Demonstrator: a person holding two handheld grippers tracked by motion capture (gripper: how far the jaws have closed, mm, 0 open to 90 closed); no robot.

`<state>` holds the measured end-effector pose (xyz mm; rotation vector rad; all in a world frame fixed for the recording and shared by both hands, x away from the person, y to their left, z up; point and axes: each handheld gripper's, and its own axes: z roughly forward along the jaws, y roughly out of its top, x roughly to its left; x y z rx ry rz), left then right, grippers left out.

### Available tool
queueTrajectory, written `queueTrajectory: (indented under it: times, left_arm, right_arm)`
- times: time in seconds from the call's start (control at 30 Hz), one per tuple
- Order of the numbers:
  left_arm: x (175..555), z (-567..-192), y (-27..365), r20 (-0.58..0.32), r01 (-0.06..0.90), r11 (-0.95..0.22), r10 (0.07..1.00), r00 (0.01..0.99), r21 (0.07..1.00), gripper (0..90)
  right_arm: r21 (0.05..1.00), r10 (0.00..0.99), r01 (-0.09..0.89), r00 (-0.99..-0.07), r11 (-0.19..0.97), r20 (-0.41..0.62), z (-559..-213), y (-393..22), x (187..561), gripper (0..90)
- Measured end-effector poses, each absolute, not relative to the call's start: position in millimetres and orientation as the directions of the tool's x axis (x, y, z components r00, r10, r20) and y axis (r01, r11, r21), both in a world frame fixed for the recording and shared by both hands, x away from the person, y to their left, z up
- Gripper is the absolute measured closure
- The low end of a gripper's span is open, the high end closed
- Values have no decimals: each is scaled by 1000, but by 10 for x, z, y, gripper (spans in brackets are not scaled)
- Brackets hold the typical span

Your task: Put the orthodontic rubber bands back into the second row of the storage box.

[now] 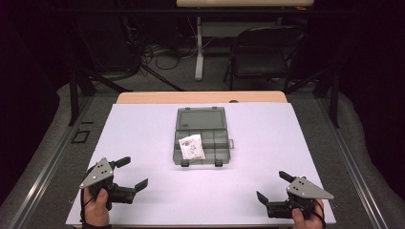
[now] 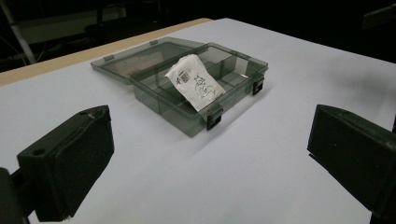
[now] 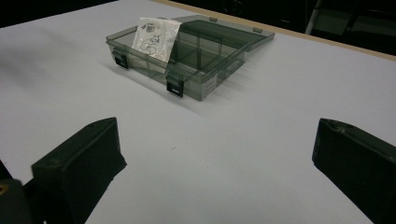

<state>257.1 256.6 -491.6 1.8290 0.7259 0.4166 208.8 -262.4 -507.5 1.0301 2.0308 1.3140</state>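
High view: left gripper and right gripper both sit low on the white table, jaws spread wide, nothing between them. The smoky-grey compartment box lies ahead of both, between them and well apart from each, lid folded flat back on the far side. A white printed packet lies in the tray, toward the left gripper's side, spanning more than one compartment; other compartments look empty.

Left gripper view: jaws wide, bare table between. Compartment box ahead, slightly left of centre, two black latches facing the gripper. Packet rests tilted across the dividers, near the front wall.

Right gripper view: jaws wide, holding nothing. Box ahead and left of centre. Packet leans at the box's far-left end.
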Motion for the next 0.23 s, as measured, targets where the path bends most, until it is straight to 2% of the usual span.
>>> queueTrajectory:
  times: [0.23]
  left_arm:
    - [2566,-4910,2596,-60,269,-223,655,753,937,4]
  right_arm:
    - [916,813,321,-582,242,-10,-5075,-2628,2087,10]
